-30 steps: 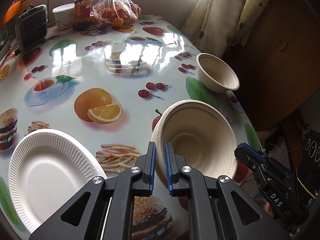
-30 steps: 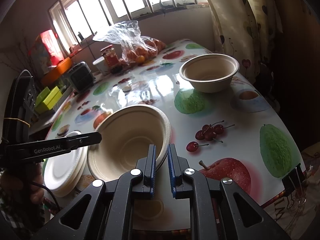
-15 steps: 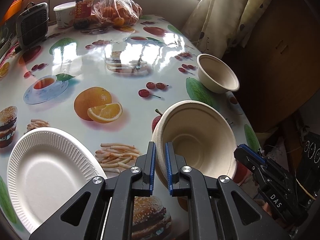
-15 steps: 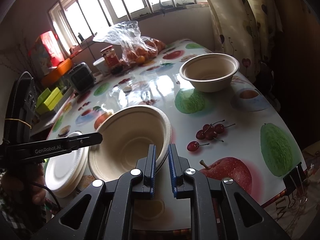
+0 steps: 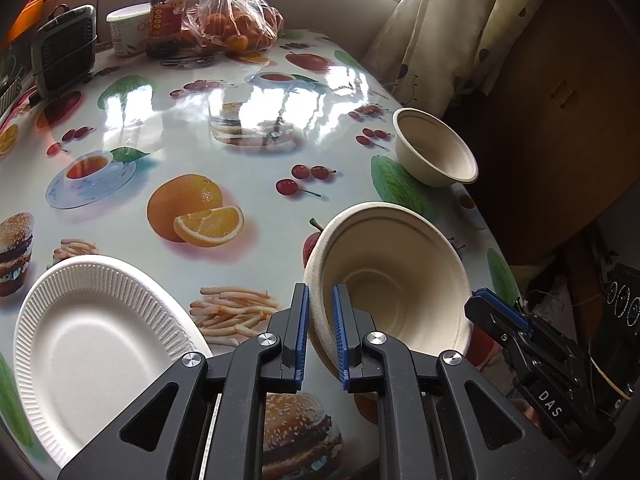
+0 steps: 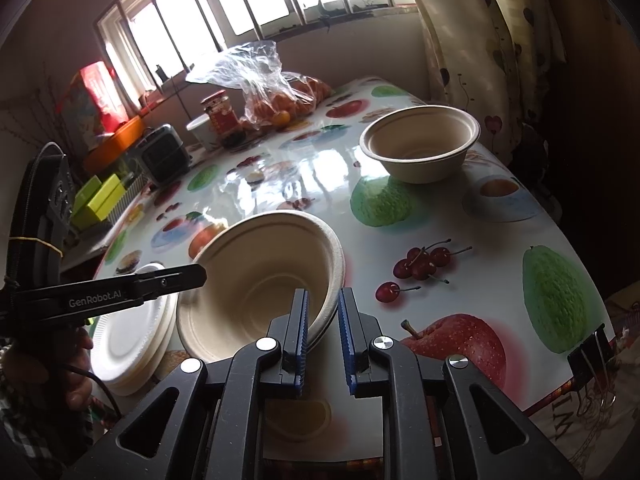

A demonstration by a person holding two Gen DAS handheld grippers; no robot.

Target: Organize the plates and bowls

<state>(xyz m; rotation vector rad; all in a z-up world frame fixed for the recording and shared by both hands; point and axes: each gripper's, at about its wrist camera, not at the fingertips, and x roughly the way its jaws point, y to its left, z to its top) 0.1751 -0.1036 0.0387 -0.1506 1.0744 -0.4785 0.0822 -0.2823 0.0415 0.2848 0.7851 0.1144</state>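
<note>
Both grippers have just begun to loosen: compared with a moment earlier, a slightly wider gap shows between each pair of blue pads, while neither hand has shifted. Nearest the left wrist camera, the left gripper (image 5: 322, 328) straddles the near rim of a large beige moulded-fibre bowl (image 5: 394, 276), its jaws narrowly parted with the rim between them and the pinch apparently easing. Seen from the right wrist camera, the right gripper (image 6: 324, 336) holds the opposite rim of the same bowl in the same way, jaws slightly apart around the edge. The bowl is tilted, close above the glossy fruit-printed tablecloth (image 5: 248, 140) near the table's front edge. Just left of it lies a stack of white ribbed paper plates (image 5: 92, 344). Farther off, near the curtain side, a smaller beige fibre bowl (image 6: 420, 142) stands upright and well apart. At the far end sit a clear plastic bag of oranges (image 5: 232, 20) and a red-labelled jar (image 5: 168, 12). Judging from this, the big bowl is being let go, leaving the bowls still to be nested.
</note>
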